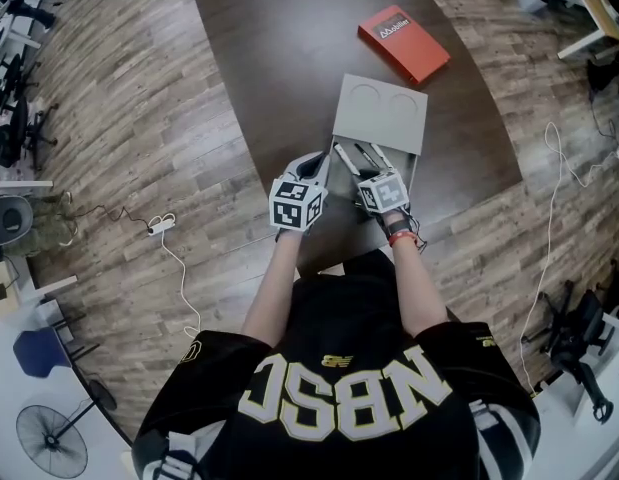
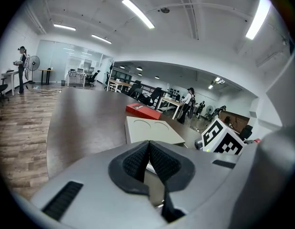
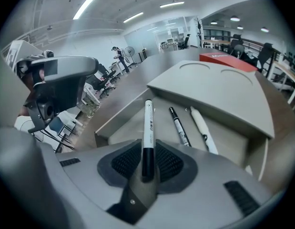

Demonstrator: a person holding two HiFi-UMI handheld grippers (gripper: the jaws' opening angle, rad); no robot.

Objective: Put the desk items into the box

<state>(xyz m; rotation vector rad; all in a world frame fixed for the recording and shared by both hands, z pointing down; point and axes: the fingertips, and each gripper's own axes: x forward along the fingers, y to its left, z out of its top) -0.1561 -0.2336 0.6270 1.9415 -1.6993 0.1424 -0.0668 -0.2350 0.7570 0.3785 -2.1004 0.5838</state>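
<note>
Box [image 3: 105,127] half lidded, marker [image 3: 147,128] gripped (right gripper [image 3: 147,165])

Grey box [image 3: 114,120] part-open, lid w/ two round recesses. Black pen [image 3: 179,127] & white pen [image 3: 202,128] lie side by side inside. White marker [image 3: 147,128], blk end in my right gripper [image 3: 147,163], points in.

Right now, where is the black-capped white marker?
In the right gripper view, the marker sits between the right gripper's jaws, over the open box, left of two pens lying inside.
</note>
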